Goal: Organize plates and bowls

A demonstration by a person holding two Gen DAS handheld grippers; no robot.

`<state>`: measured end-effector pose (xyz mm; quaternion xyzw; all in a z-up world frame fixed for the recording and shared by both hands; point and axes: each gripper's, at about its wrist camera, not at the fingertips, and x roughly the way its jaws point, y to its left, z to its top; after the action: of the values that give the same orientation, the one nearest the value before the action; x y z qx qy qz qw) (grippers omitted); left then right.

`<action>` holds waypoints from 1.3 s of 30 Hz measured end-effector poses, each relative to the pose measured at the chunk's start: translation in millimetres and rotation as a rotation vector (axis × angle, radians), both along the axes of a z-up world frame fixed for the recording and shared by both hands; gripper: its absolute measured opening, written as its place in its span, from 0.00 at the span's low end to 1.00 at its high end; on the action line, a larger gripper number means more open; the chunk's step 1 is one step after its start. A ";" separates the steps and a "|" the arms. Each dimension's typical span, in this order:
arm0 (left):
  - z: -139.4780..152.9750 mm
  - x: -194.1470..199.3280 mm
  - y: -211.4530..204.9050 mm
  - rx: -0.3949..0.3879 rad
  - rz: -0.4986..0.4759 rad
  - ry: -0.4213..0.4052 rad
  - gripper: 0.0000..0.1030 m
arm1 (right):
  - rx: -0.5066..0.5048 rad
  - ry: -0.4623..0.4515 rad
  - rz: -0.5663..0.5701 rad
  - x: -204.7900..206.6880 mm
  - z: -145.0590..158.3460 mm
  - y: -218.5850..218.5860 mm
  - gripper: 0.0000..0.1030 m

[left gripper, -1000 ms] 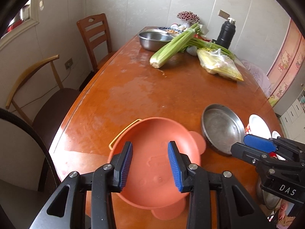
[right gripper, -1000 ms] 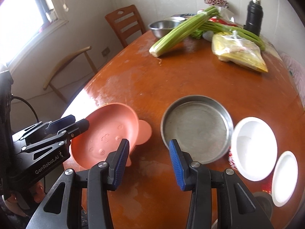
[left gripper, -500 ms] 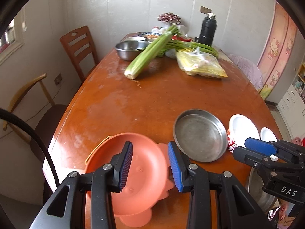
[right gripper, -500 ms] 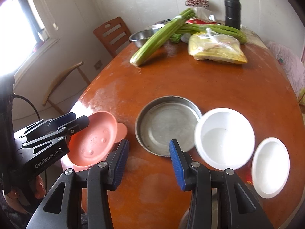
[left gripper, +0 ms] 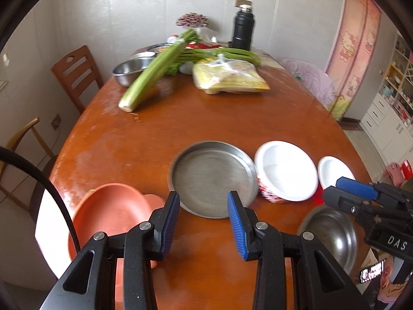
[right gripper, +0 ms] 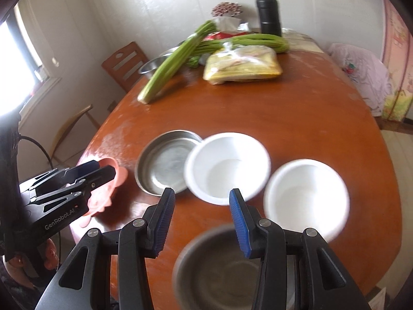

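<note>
Steel pan (left gripper: 213, 178) sits mid-tabletop (left gripper: 180, 126), just beyond the left tool (left gripper: 203, 222), which gapes wide and empty. The right tool (right gripper: 201, 219), equally spread and empty, probably suits the white bowl (right gripper: 227, 166): pinch its near rim squarely.

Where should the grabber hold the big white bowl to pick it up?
Probably by the rim. The big white bowl sits upright, wide and open, so one finger can go inside and one outside its thin edge. The near edge faces the right gripper, whose jaws are open, so coming from above at that near side looks easiest. Its far-left edge crowds the metal pan.
</note>
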<state>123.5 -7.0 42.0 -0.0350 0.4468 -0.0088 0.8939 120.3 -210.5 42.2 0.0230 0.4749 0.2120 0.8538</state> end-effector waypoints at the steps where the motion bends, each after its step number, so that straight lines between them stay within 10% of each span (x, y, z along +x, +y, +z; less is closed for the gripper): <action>1: -1.4 -0.1 -6.6 -0.002 -0.009 0.005 0.37 | 0.001 -0.002 -0.011 -0.6 0.0 -8.8 0.44; 13: -23.7 -4.3 -71.5 -0.057 -0.137 0.070 0.37 | -0.043 0.022 -0.102 -20.9 -19.4 -84.8 0.44; 39: -64.1 -22.1 -124.6 -0.023 -0.228 0.166 0.37 | -0.119 0.071 -0.059 -38.5 -68.2 -89.9 0.44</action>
<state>101.4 -131.6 -22.2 0.0053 0.5200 -0.1124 0.8467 81.8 -300.5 -26.0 -0.0063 0.5159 0.1572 0.8421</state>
